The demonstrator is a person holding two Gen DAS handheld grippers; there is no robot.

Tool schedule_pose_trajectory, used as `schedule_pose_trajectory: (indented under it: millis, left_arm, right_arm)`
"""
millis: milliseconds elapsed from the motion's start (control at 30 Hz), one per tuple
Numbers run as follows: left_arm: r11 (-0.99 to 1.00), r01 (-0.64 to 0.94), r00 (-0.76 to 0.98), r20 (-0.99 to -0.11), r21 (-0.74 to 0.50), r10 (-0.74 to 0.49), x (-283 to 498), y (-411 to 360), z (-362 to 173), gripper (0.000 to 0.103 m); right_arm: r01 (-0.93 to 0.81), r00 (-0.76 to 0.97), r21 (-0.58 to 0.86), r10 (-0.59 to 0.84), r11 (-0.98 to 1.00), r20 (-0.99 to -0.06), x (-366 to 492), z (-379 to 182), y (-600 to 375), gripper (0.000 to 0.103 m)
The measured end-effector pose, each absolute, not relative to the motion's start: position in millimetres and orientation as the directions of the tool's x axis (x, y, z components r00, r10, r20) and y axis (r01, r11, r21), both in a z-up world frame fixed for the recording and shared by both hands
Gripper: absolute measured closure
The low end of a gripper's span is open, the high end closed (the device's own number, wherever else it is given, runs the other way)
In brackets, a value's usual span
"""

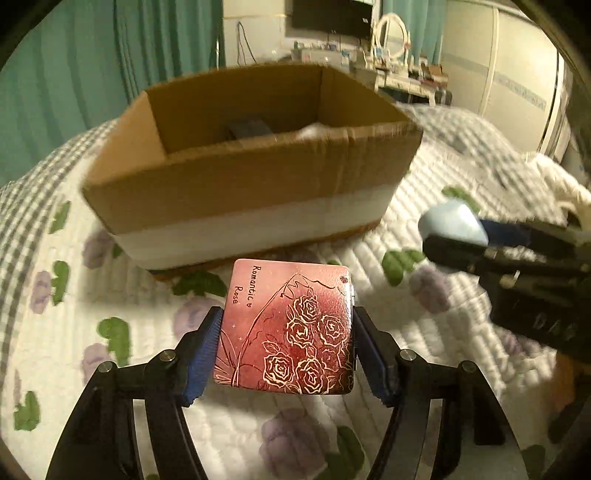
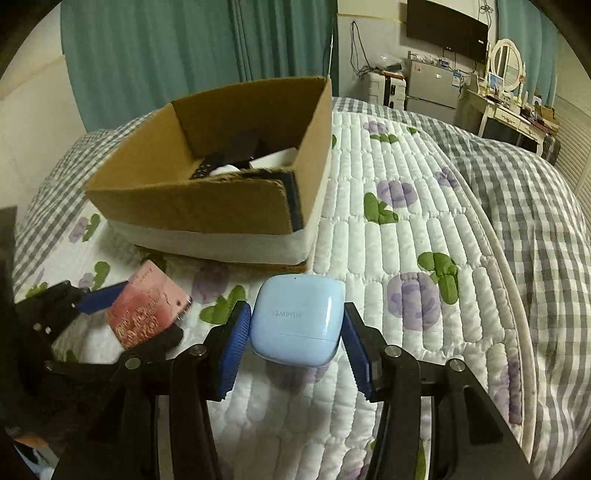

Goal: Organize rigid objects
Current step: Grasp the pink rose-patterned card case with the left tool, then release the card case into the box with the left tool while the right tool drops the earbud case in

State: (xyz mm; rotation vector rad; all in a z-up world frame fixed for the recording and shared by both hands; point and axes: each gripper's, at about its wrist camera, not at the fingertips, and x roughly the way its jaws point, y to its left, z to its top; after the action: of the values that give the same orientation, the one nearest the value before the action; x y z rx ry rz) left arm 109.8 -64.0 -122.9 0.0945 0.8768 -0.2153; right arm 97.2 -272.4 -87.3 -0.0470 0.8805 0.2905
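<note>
Left hand-held gripper (image 1: 286, 347): level above the bed, pointing toward the open brown cardboard box with a white band round its base (image 1: 258, 184); blue ribbed pads (image 1: 207, 354) pressed against both side edges of a flat square dark-red case printed with gold roses and the words "Romantic Rose" (image 1: 288, 328), held face up.

Right hand-held gripper (image 2: 295, 328): likewise level, just to the right of the left one, closed onto a rounded pale-blue plastic earbud case marked HUAWEI (image 2: 297, 321), one pad (image 2: 231, 350) on each flank, lid seam toward the camera.

Both cases clear of the bedding, near the box's front wall but outside it.

White quilted bedspread with purple flowers and green leaves (image 2: 406, 229) under everything, grey-and-white checked duvet (image 2: 535, 206) bunched at the right. Inside the box: dark items and a white one, partly hidden by the near wall. Behind: teal curtains (image 2: 147, 55), a wall-mounted dark screen (image 2: 447, 29), a white dressing table with an oval mirror (image 2: 508, 62).
</note>
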Motion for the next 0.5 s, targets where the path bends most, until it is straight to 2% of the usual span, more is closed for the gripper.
schedule_pose_trajectory:
  millis: [500]
  left_arm:
    - [0.980,0.197,0.754,-0.638,-0.010,-0.158,102.0,-44.0,-18.1,0.034]
  right_arm:
    - [-0.280,0.705,0.062,0.249,0.958,-0.664,73.1,-4.7,-272.6,0.053]
